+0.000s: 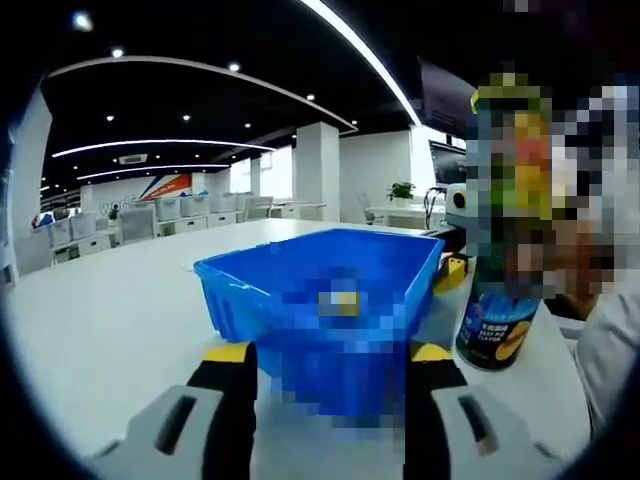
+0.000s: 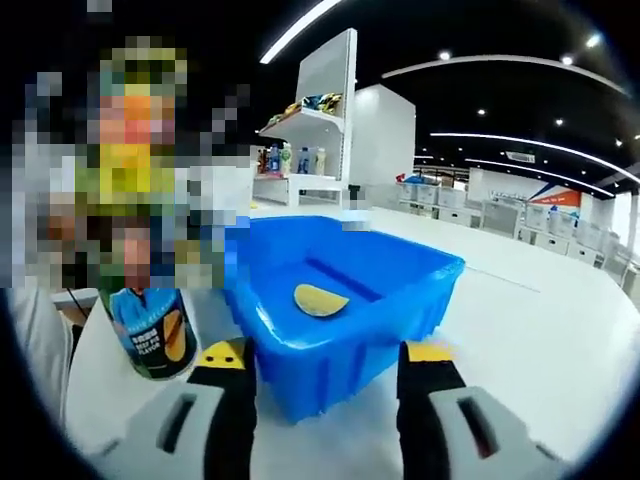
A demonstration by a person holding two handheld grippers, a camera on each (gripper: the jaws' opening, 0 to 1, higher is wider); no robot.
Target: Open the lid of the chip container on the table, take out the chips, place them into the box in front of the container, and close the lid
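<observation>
Left gripper [image 1: 325,385]: jaws spread wide, nothing between them. They are black with yellow tips on grey bodies. The box [image 1: 300,300] sits straight ahead, its near corner lying between the tips in the left gripper view; I cannot tell whether it touches them.

Right gripper [image 2: 325,385]: same state, jaws apart and holding nothing. The box [image 2: 400,290] is dead ahead here too, near wall just past the yellow tips.

Box: blue plastic, rectangular, open top, glossy smooth walls with a rolled rim, slightly tapered. It stands on the table [image 1: 110,320], which is white, matte and flat.

Chip [image 2: 320,300]: one thin yellow oval, slightly curved, lying flat on the box floor, roughly centred. In the left gripper view that spot is blurred out.

Can [image 1: 497,335]: upright cylinder standing on the table just beside the box, to the right of the left gripper and to the left of the right gripper [image 2: 152,335]. The lower label is dark blue with a printed chip and white lettering. The upper part is obscured, so the lid state is unreadable. It is apart from both grippers.

A person's light sleeve [image 1: 615,350] is at the table edge near the can.

Background: open-plan office with white columns, ceiling strip lights [image 1: 350,45] and a shelf [image 2: 305,125] of packaged goods.
</observation>
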